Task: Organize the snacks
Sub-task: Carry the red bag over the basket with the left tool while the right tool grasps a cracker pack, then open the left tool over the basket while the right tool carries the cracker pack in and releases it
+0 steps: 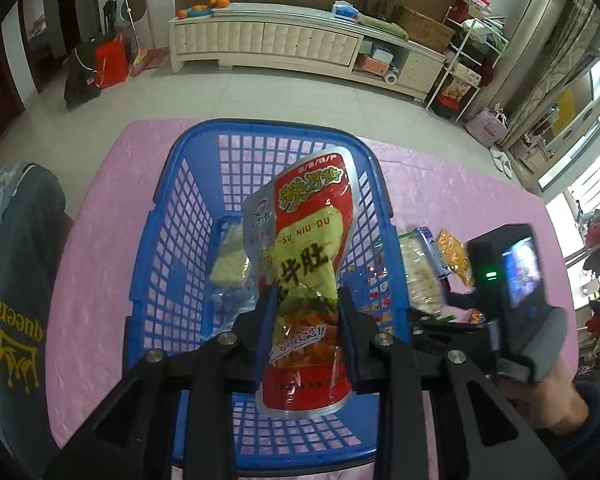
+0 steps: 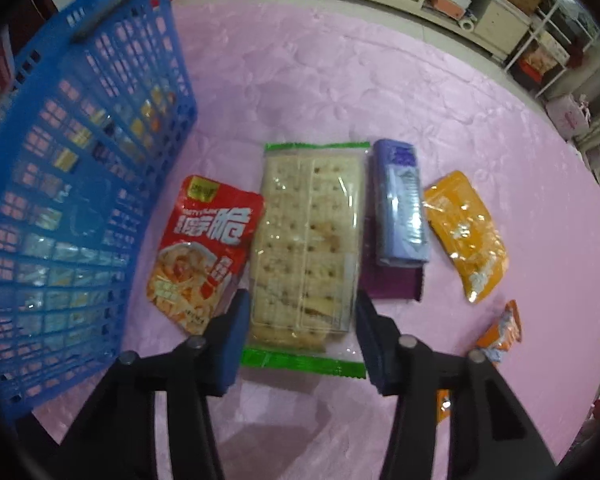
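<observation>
Over a blue basket [image 1: 180, 216] on a pink tabletop [image 2: 340, 80], the left claw [image 1: 306, 304] grips a red snack pouch [image 1: 304, 264] held upright above the basket's interior. The right claw [image 2: 300, 320] straddles a cracker pack [image 2: 306, 240] lying flat beside the basket, its jaws about the pack's edges; whether they press it is unclear.

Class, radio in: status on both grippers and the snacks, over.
Left gripper shut on red snack pouch, over blue basket. Right gripper straddling cracker pack, grip unconfirmed. Nothing in the way.
</observation>
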Tool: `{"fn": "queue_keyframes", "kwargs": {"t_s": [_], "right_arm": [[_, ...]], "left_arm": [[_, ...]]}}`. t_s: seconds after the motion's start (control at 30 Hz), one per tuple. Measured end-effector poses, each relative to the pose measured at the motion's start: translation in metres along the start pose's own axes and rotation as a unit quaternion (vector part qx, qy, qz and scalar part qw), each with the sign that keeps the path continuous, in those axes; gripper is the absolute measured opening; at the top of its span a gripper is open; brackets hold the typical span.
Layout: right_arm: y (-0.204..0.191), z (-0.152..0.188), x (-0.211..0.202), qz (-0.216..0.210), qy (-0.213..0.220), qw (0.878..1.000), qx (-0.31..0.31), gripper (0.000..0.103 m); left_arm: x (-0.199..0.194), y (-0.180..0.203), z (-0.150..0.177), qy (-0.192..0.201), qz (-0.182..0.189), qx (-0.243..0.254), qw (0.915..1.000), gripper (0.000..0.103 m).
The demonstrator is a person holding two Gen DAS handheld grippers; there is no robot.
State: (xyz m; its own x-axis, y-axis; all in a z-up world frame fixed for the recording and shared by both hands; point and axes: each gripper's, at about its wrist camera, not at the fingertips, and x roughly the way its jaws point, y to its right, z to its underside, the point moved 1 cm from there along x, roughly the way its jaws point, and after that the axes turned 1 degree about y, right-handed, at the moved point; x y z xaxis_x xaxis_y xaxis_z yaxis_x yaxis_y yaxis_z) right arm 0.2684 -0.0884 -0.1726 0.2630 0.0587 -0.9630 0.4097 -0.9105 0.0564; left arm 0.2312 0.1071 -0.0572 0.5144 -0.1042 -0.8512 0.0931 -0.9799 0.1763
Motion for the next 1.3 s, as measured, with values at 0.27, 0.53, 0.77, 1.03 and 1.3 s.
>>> {"fn": "queue_keyframes", "kwargs": {"t_s": [0.27, 0.53, 0.77, 1.03, 1.3], "right_arm": [[0.007, 0.003, -0.058, -0.014, 0.043, 0.999, -0.002, 0.054], [-0.014, -0.013, -0.108, -0.03, 0.103, 0.994, 0.002, 0.054], [-0.046, -0.034, -0.131, -0.063, 0.134, 0.989, -0.017, 0.054], [-0.076, -0.043, -0.112, -0.076, 0.115, 0.99, -0.032, 0.055], [-0.078, -0.034, -0.117, -0.084, 0.103, 0.991, -0.02, 0.054]], "left_arm": [[-0.009, -0.001, 0.002, 0.008, -0.011, 0.009, 0.9999, 0.028], [0.001, -0.015, -0.011, 0.005, -0.022, 0.012, 0.9997, 0.029], [0.017, -0.025, -0.019, 0.002, -0.021, 0.018, 0.9996, 0.031], [0.029, -0.036, -0.02, -0.003, -0.029, 0.031, 0.9991, 0.043], [0.014, -0.055, -0.013, 0.001, -0.005, -0.004, 1.0, 0.064]]}}
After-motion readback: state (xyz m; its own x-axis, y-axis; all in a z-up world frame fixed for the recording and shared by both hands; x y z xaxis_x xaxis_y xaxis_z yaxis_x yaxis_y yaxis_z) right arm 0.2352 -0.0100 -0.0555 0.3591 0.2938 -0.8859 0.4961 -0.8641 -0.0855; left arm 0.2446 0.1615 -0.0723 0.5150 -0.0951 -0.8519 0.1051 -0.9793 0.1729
